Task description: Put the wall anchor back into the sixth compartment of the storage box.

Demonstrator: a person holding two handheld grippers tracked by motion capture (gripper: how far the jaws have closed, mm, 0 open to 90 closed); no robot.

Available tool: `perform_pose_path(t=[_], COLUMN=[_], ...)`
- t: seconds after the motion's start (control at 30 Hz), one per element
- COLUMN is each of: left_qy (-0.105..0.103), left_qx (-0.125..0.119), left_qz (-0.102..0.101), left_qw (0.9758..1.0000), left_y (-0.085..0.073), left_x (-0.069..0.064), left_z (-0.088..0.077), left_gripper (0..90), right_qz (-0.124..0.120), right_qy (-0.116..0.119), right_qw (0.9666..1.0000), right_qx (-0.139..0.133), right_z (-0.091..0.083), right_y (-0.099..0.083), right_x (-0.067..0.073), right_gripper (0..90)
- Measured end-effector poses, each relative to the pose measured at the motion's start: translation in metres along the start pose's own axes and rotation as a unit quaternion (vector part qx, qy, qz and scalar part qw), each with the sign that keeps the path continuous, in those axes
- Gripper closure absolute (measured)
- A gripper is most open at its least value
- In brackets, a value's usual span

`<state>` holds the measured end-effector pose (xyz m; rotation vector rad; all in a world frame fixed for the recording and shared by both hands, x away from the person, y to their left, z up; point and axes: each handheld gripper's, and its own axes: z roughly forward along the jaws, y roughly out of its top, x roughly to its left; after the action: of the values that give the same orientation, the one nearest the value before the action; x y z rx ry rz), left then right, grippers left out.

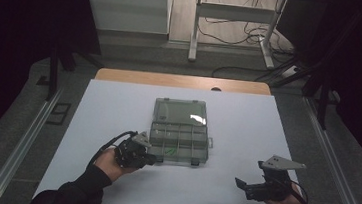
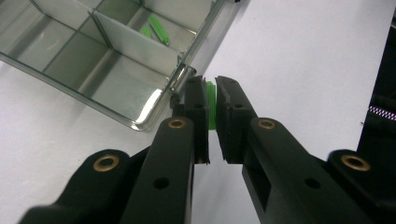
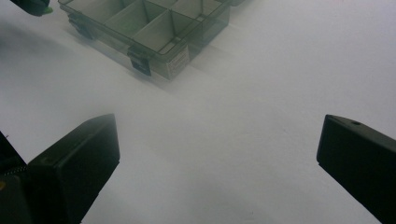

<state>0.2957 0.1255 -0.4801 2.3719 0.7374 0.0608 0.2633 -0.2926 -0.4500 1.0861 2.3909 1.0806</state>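
A clear plastic organizer box (image 1: 207, 150) lies open mid-table, its lid (image 1: 180, 111) folded back flat. Two small green pieces (image 2: 158, 28) lie in one near compartment, seen as a green speck (image 1: 169, 151) in the high view. My left gripper (image 2: 211, 87) is at the box's near left corner (image 2: 140, 122), shut on another small green piece (image 2: 212, 112) pinched between its pads. In the high view the left gripper (image 1: 151, 158) touches that corner. My right gripper (image 3: 218, 123) hovers over bare table with its jaws wide apart and nothing between them; it sits at the front right (image 1: 249, 173).
A white sheet (image 1: 246, 128) covers the table, with a wooden strip (image 1: 181, 81) along the far edge. Metal rails (image 1: 25, 137) run down both sides. A desk frame and cables (image 1: 236, 32) stand on the floor beyond. The box's latches (image 3: 139, 60) face the right gripper.
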Motion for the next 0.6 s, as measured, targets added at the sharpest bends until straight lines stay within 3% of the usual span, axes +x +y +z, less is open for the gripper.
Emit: perform_pose_path(t=[0.6], left_qy=[0.005], left_qx=[-0.029], left_qz=[0.001], left_qw=[0.9996], left_y=[0.009], left_x=[0.003], left_z=[-0.014], left_gripper=[84.4], right_qz=[0.002], right_qy=[0.001], right_qw=[1.0000], right_qx=[0.003], right_z=[0.001], right_y=[0.000], right_x=[-0.001], right_gripper=[0.0])
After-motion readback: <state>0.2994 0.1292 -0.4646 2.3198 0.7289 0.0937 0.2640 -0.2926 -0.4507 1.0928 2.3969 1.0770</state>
